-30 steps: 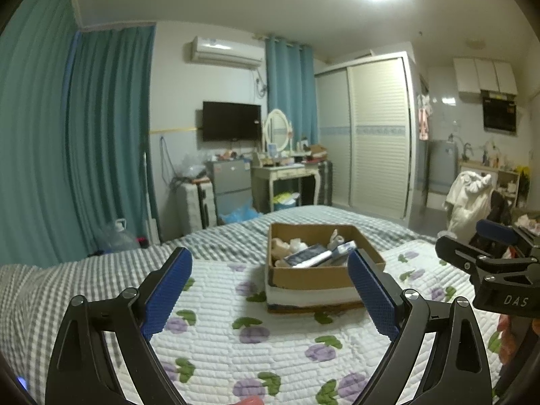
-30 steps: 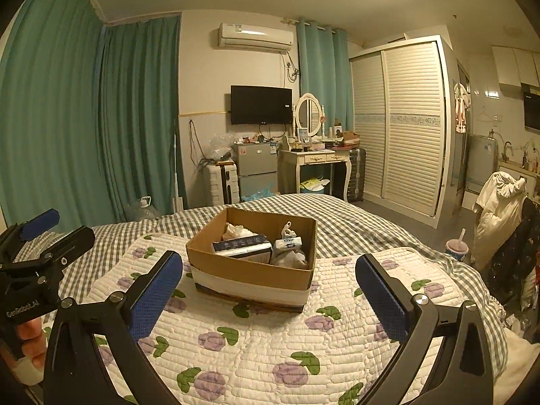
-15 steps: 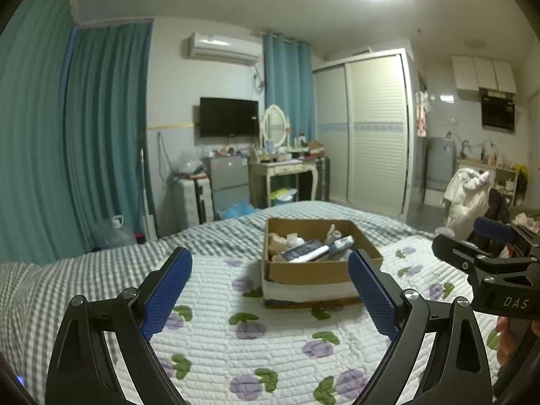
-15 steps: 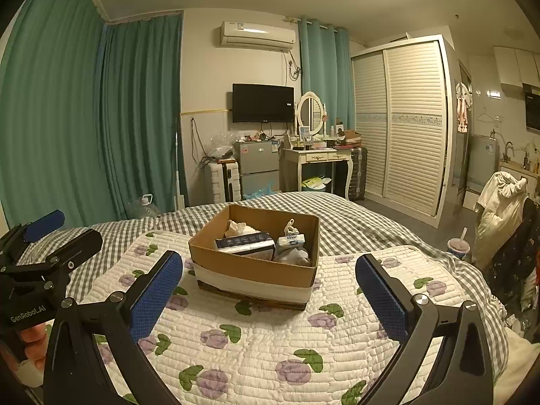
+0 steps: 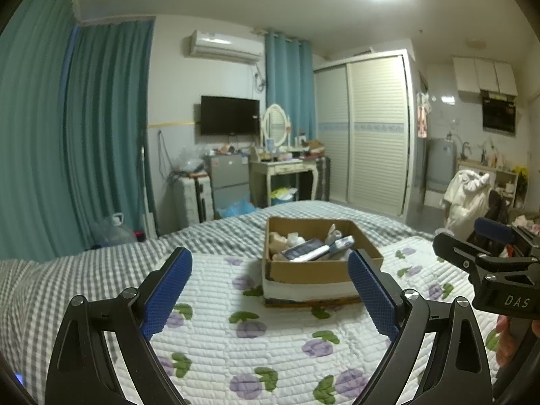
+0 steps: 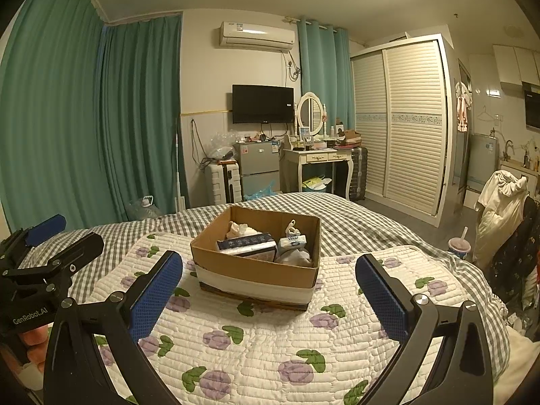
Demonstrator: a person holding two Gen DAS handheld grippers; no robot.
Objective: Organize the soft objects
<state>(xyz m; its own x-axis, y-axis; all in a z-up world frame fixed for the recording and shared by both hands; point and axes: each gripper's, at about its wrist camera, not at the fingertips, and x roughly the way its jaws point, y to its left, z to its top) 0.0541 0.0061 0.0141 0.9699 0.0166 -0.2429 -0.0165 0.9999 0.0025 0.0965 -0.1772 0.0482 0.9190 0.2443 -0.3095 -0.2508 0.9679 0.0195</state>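
A brown cardboard box (image 5: pixel 314 271) (image 6: pixel 249 266) with a white band around its base sits on the quilted flower bedspread (image 5: pixel 243 347) (image 6: pixel 256 344). Inside it lie a dark blue tissue pack (image 6: pixel 244 243) (image 5: pixel 303 249), a small blue-and-white pack (image 6: pixel 292 241), a grey-white bag (image 6: pixel 293 257) and pale soft items (image 5: pixel 278 238). My left gripper (image 5: pixel 270 281) is open and empty, a little short of the box. My right gripper (image 6: pixel 269 287) is open and empty too, facing the box from the other side. Each gripper shows at the edge of the other's view.
A grey checked blanket (image 6: pixel 341 216) covers the far part of the bed. Beyond it stand a small fridge (image 6: pixel 258 167), a white suitcase (image 6: pixel 224 182), a dressing table (image 6: pixel 319 162) and a sliding wardrobe (image 6: pixel 405 121). A cup with a straw (image 6: pixel 459 246) sits at the right.
Both views have shifted slightly, so the box sits a little higher and more central between the fingers. Both grippers stay open and empty.
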